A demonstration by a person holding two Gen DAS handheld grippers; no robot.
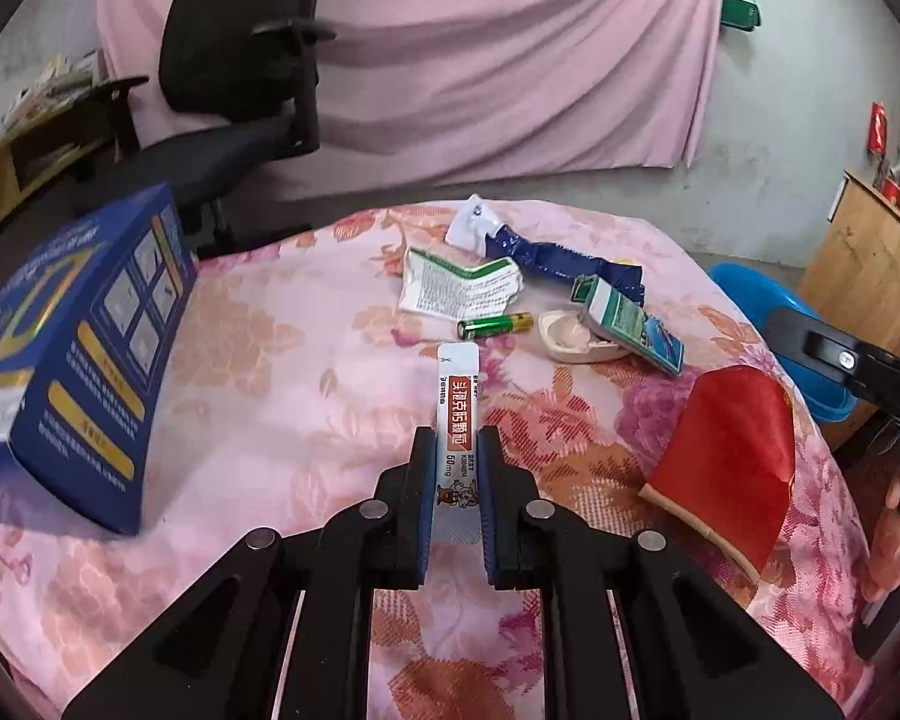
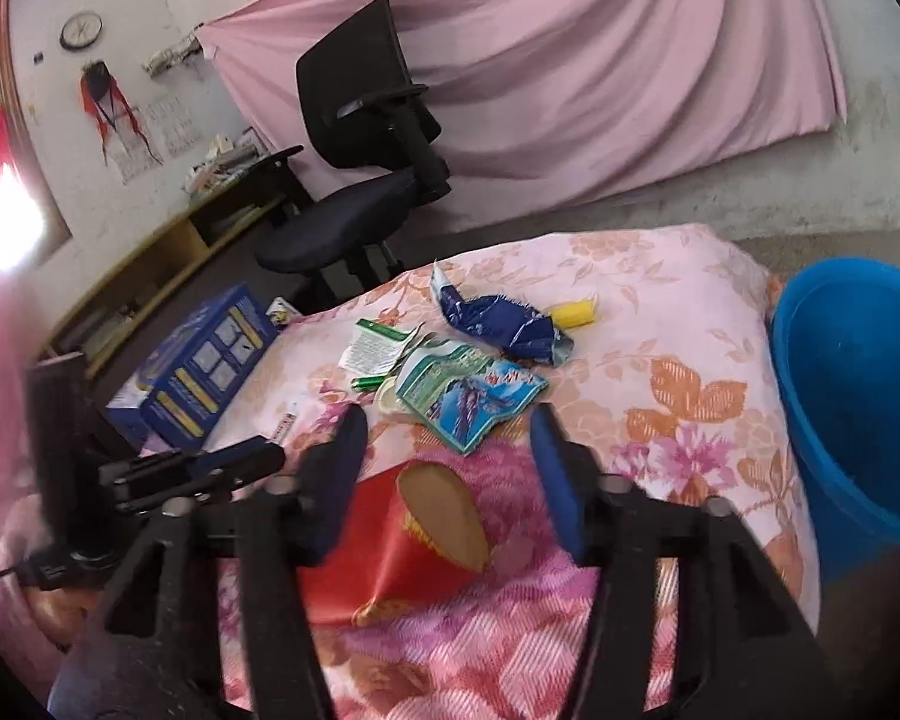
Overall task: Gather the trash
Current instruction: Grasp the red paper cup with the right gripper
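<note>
Pink drapery hangs behind a black office chair (image 1: 240, 60), and in front of it a flowered cloth (image 1: 282, 360) covers the table where the litter lies. Taking the green battery (image 1: 495, 324) as the marker and going left to right: well to its left a blue carton (image 1: 84, 360) sits at the cloth's edge. Just in front of the battery lies a narrow white medicine sachet (image 1: 457, 414), its far end almost reaching the battery. The left gripper (image 1: 457, 450) has both pads alongside the sachet's near half, flanking it closely; whether they have actually clenched on it I cannot tell. Behind the battery lie a torn white-and-green wrapper (image 1: 456, 288) and a crumpled blue foil bag (image 1: 564, 267); just to its right are a small cream dish (image 1: 570, 339) and a green printed packet (image 1: 636, 324) leaning over it. Further right and nearer, a red envelope (image 2: 384, 534) lies on the cloth beneath the right gripper (image 2: 450, 468), whose fingers stand wide apart and empty. Beyond the table's right edge stands the blue bin (image 2: 858, 396).

The step in hand looks to be pinching the sachet. It is thin and flat, so I would squeeze fully, lift straight up without dragging the cloth, then carry it right to the bin, passing clear of the other tool.
</note>
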